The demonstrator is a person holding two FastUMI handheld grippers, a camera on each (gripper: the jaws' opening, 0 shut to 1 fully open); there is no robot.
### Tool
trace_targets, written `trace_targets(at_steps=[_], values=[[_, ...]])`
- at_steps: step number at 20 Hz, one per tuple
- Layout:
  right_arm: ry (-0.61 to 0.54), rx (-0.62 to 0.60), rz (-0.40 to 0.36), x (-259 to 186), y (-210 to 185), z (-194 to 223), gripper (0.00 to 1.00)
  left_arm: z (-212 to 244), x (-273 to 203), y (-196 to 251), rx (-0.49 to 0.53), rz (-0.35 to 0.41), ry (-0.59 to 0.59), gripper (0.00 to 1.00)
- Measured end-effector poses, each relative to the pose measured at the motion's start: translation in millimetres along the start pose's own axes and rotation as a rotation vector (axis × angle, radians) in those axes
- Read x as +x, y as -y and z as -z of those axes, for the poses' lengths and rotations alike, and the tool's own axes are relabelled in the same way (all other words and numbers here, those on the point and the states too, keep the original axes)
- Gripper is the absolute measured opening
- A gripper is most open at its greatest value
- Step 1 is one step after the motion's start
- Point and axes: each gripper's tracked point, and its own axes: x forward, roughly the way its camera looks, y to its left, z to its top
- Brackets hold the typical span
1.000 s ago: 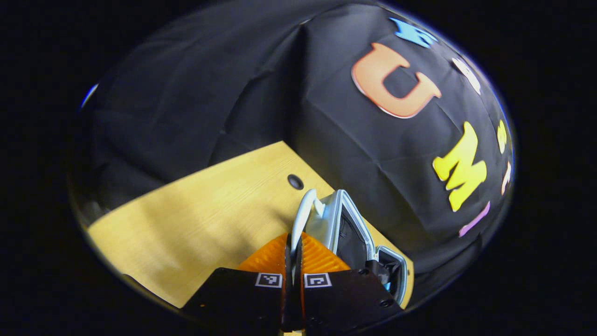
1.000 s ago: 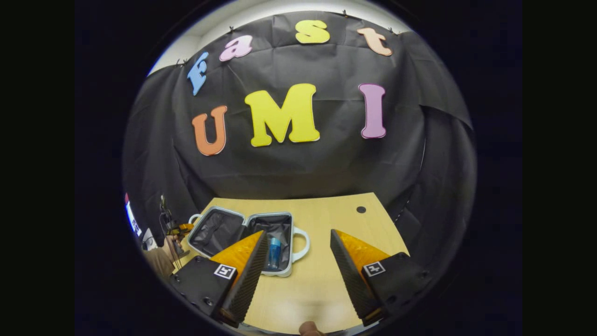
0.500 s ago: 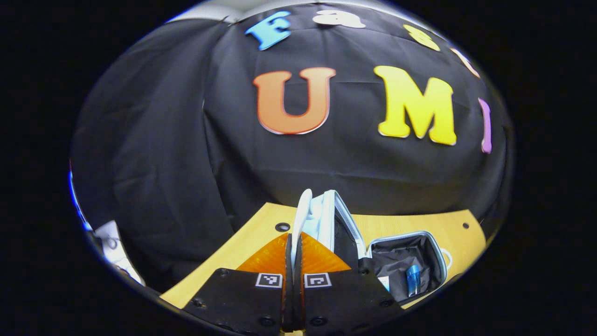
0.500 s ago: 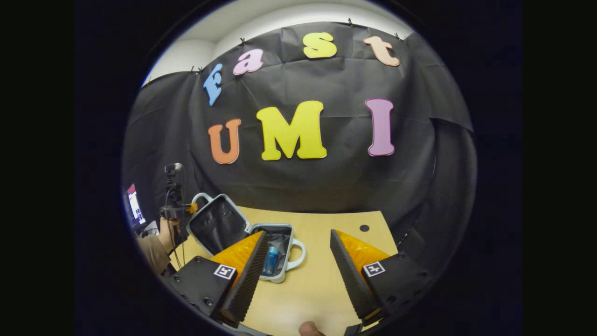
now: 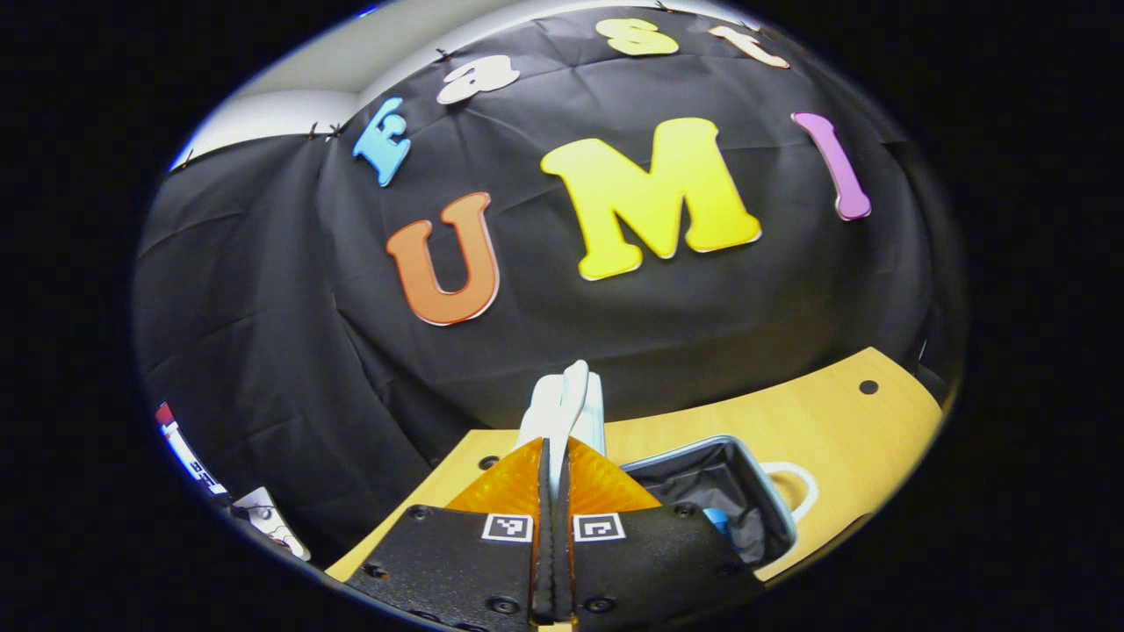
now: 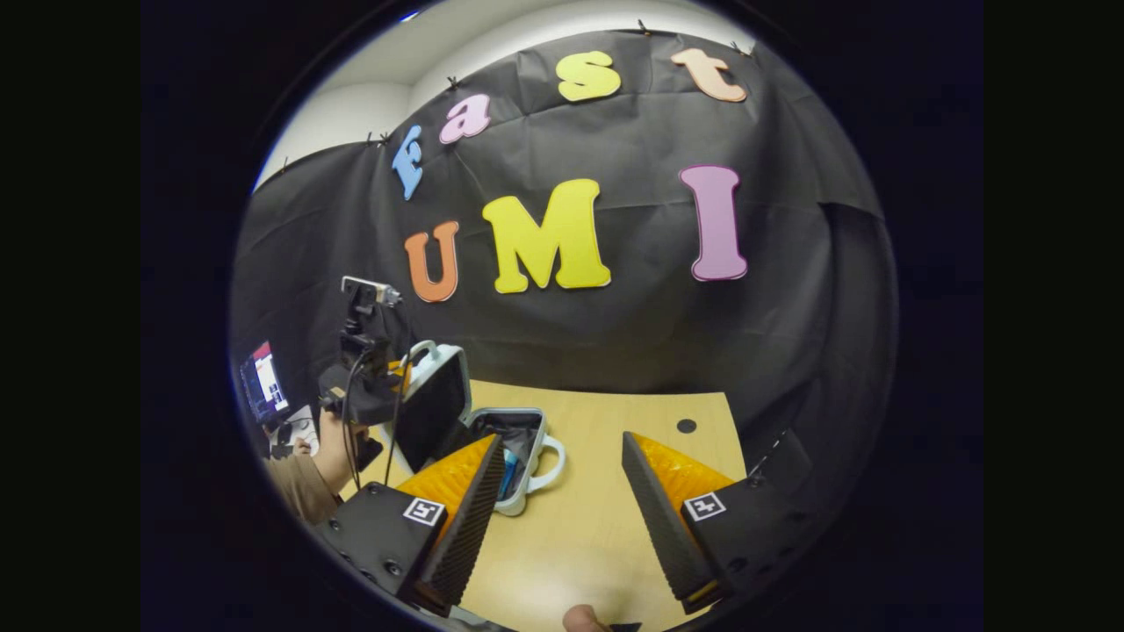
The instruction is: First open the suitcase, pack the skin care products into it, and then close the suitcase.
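Left hand-held gripper [image 5: 553, 456] clamps handle [image 5: 566, 399], suitcase lid [image 6: 435, 408] near upright; right [image 6: 562, 491] wide.

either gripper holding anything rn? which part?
Left gripper is shut on the suitcase lid's handle, lid raised near upright. Right gripper is open over the table, holding nothing.

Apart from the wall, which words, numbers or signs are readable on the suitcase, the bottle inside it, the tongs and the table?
Light grey hard-shell suitcase: no text visible.
Small blue bottle: too small to read.
Left tongs and right tongs: black-and-white square code patches, a pattern, no words.
Pale wooden table: none.
Small lit screen: too blurred to read.
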Motion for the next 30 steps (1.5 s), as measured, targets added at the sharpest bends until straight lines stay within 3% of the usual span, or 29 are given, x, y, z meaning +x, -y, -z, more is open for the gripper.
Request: trace_targets(at_steps=[3, 10, 14, 20, 25, 27, 29, 30], values=[[0.003, 0.000, -0.003, -5, 16, -1, 0.80, 13, 2, 77, -0.006, 0.095, -0.030, 0.03], [0.052, -0.018, 0.028, -17, 45, 1, 0.80, 89, 16, 194, 0.139, 0.188, -0.169, 0.03], [0.085, -0.041, 0.094, -26, 71, -1, 0.80, 126, 21, 218, 0.230, 0.175, -0.217, 0.03], [0.103, -0.009, 0.174, -38, 86, -6, 0.80, 135, 17, 224, 0.387, 0.203, -0.190, 0.04], [0.143, -0.016, 0.239, -47, 72, -18, 0.80, 139, 12, 222, 0.409, 0.255, -0.190, 0.06], [0.162, -0.031, 0.276, -50, 65, -25, 0.80, 144, 8, 228, 0.386, 0.301, -0.202, 0.12], [0.186, -0.047, 0.297, -51, 53, -34, 0.80, 145, -5, 245, 0.334, 0.388, -0.217, 0.40], [0.197, -0.057, 0.312, -52, 49, -40, 0.80, 134, -10, 242, 0.310, 0.394, -0.199, 0.65]])
